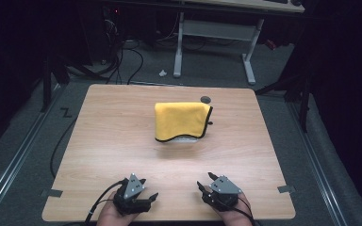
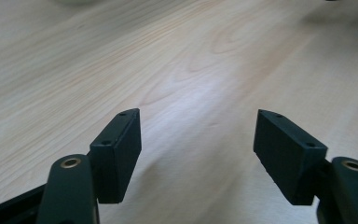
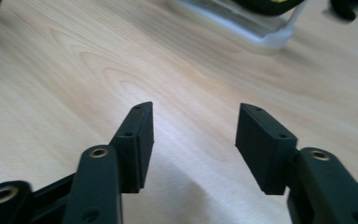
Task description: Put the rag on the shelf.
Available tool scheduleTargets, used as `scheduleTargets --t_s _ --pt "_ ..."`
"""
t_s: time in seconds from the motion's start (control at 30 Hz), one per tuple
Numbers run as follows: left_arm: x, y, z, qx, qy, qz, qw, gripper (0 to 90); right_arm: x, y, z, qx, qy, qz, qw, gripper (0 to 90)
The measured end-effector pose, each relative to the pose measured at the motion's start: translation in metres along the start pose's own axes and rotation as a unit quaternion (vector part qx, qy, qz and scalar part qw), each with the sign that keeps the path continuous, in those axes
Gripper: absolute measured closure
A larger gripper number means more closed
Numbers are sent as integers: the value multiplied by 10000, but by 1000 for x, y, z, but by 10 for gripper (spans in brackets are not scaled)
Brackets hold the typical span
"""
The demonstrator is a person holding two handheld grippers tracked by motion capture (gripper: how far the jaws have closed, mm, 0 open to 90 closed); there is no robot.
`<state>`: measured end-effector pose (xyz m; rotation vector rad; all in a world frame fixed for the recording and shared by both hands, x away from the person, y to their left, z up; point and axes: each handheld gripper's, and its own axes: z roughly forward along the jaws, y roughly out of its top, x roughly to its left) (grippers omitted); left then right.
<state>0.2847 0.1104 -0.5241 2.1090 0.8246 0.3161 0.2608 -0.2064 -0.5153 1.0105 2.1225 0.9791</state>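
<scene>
Both claws, left claw (image 1: 147, 189) and right claw (image 1: 206, 181), are gaping wide and empty, well short of the yellow cloth (image 1: 181, 120) draped mid-bench, so reaching evenly for its lower corners seems wisest.

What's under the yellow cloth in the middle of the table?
The yellow cloth drapes over a pale, whitish stand; its base edge peeks out below the hem, and shows as a rail in the right gripper view. The cloth covers the rest, so its shape is hidden.
</scene>
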Motion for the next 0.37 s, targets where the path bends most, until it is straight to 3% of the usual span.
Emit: scheduleTargets --t_s 0.03,0.1,0.17,0.2,0.23,0.37 --pt "5 0 -3 -75 -34 -94 9999 324 -2 1 2 28 14 101 9999 467" --pt "12 -2 -10 -201 98 -110 9997 324 -8 3 5 64 168 509 9985 456" --pt "15 -3 -12 -196 121 -157 9996 322 -7 2 7 80 129 356 9993 454" --pt "13 -5 -11 -361 84 -471 9982 322 -6 1 7 105 102 295 9995 454" --pt "19 -6 -14 -209 149 -224 9994 322 -5 0 8 147 107 253 9995 454" --pt "25 -9 -12 -131 198 -363 9991 323 -7 -2 10 234 109 327 9991 457"
